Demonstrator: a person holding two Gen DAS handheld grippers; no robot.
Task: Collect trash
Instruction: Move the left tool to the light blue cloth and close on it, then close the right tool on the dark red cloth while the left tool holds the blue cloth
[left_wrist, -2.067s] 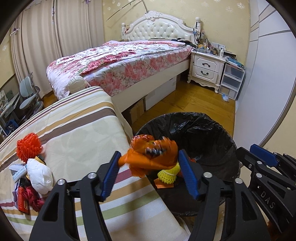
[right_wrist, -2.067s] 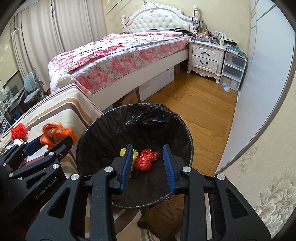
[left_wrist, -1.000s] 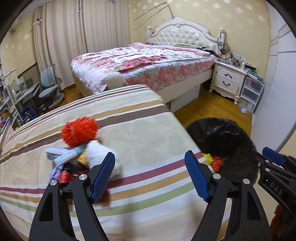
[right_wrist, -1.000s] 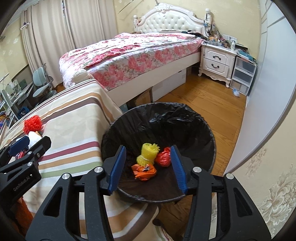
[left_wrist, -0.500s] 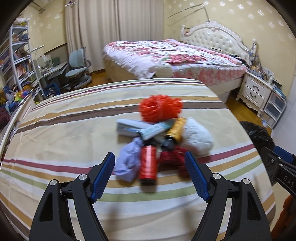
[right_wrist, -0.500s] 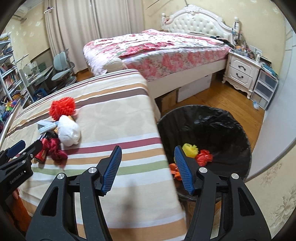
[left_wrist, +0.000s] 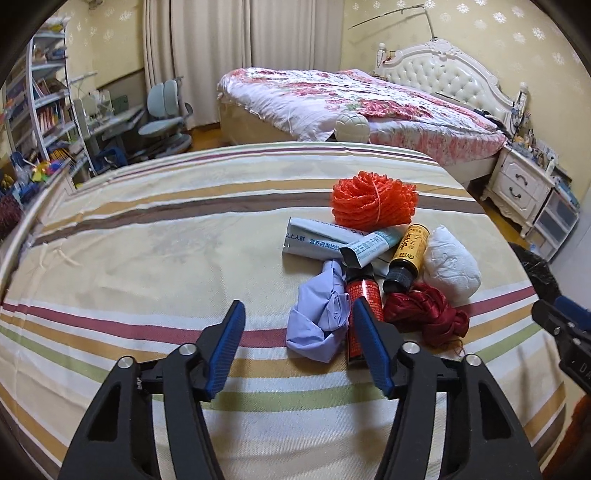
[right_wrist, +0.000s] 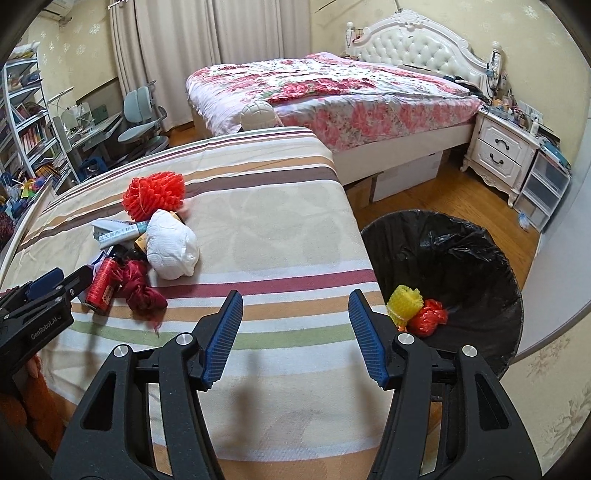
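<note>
A pile of trash lies on the striped bed cover (left_wrist: 147, 240): an orange-red foam net (left_wrist: 373, 201), two pale tubes (left_wrist: 321, 242), a yellow bottle (left_wrist: 408, 253), a red can (left_wrist: 364, 295), a white wad (left_wrist: 450, 262), a dark red mesh (left_wrist: 424, 312) and a lilac bag (left_wrist: 321, 314). My left gripper (left_wrist: 298, 306) hovers at the pile's near edge. Its jaws are closing, and the lilac bag shows in the gap beside the right finger, unpressed. My right gripper (right_wrist: 295, 295) stands open over bare cover, nothing between its fingers. The black-lined bin (right_wrist: 461, 258) holds a yellow net (right_wrist: 404, 301) and a red bag (right_wrist: 428, 317).
A floral bed (right_wrist: 332, 92) stands behind, with a white nightstand (right_wrist: 498, 151) and plastic drawers (right_wrist: 543, 188) on the right. A desk, chairs (left_wrist: 162, 110) and bookshelves fill the left. Wooden floor lies between the bin and the bed.
Both grippers swung left from the bin toward the pile on the striped cover. The orange bag left my left gripper and lies in the bin. The left jaws have narrowed.
</note>
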